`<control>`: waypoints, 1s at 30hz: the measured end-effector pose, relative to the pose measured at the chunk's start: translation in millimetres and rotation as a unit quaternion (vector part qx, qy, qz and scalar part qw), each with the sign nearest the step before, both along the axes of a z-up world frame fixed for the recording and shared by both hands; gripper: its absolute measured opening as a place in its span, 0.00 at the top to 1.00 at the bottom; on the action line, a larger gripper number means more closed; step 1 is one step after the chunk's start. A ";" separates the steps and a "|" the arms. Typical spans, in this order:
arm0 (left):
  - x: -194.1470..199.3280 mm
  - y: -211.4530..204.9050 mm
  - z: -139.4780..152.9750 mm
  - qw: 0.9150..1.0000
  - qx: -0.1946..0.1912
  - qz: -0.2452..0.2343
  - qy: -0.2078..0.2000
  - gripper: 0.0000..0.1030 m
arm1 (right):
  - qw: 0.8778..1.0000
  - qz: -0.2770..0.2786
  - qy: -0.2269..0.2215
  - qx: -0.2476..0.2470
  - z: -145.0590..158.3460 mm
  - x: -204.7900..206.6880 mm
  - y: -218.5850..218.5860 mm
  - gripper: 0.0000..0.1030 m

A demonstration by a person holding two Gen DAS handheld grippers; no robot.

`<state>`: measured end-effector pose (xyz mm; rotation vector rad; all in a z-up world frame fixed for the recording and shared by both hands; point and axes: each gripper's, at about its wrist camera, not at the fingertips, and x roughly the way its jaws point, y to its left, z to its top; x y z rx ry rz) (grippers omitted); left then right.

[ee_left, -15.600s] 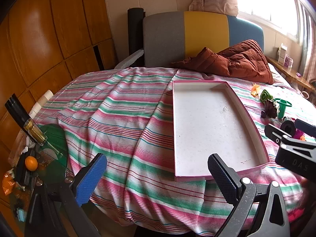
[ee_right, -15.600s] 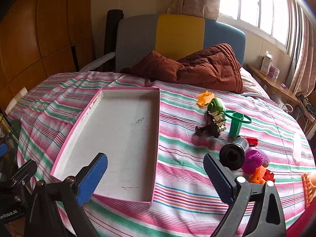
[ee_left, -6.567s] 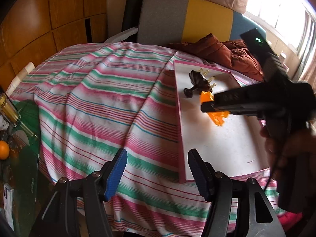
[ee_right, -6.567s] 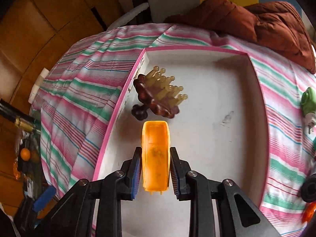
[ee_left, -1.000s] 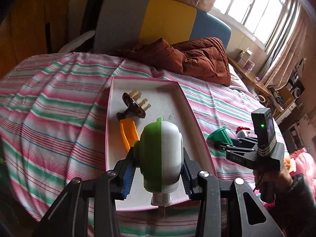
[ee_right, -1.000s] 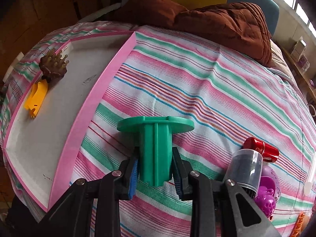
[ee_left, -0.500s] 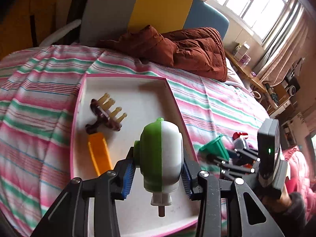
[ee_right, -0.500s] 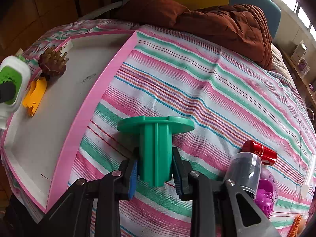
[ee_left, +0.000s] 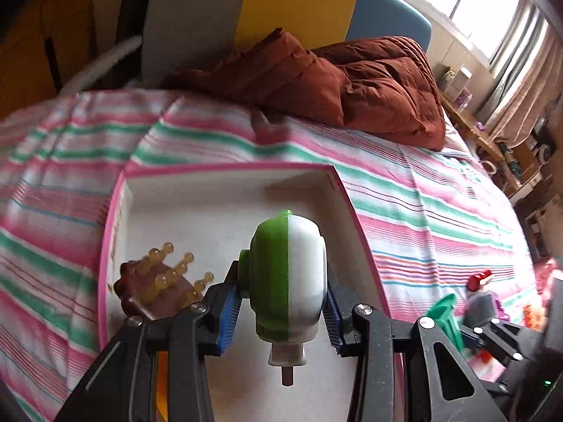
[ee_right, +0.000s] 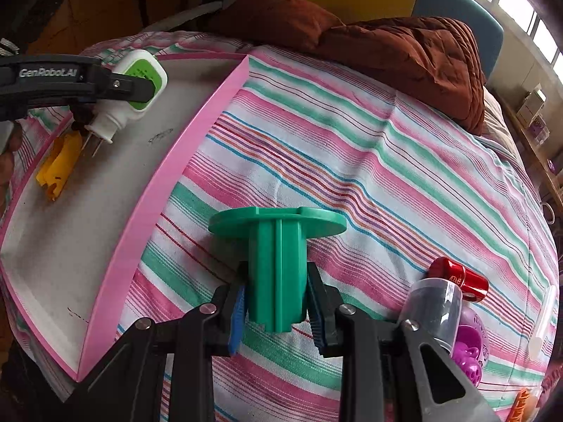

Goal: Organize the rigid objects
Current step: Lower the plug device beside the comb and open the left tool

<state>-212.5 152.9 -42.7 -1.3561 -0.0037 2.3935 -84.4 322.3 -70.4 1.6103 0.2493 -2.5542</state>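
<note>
Now my left claw (ee_left: 286, 311) clamps the green-and-white plug (ee_left: 288, 281) above the pink tray (ee_right: 197, 130); my right claw (ee_right: 276, 311) clamps the green spool (ee_right: 276, 263) over the bed, at the tray's three o'clock.

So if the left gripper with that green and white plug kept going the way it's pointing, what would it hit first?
Probably the bare white floor of the pink tray, beside the brown comb. The left gripper points down, its green and white plug above the floor; depth is unclear.
</note>
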 end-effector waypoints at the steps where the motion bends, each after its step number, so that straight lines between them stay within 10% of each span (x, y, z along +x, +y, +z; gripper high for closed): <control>1: -0.5 0.8 0.2 1.000 -0.006 -0.002 0.002 0.57 | 1.000 0.000 0.000 0.000 0.0 -0.3 -0.1 0.71; 30: 154.4 -57.4 36.0 0.995 -0.050 0.040 0.079 0.41 | 1.000 0.003 0.019 0.019 -4.5 0.2 -5.4 0.72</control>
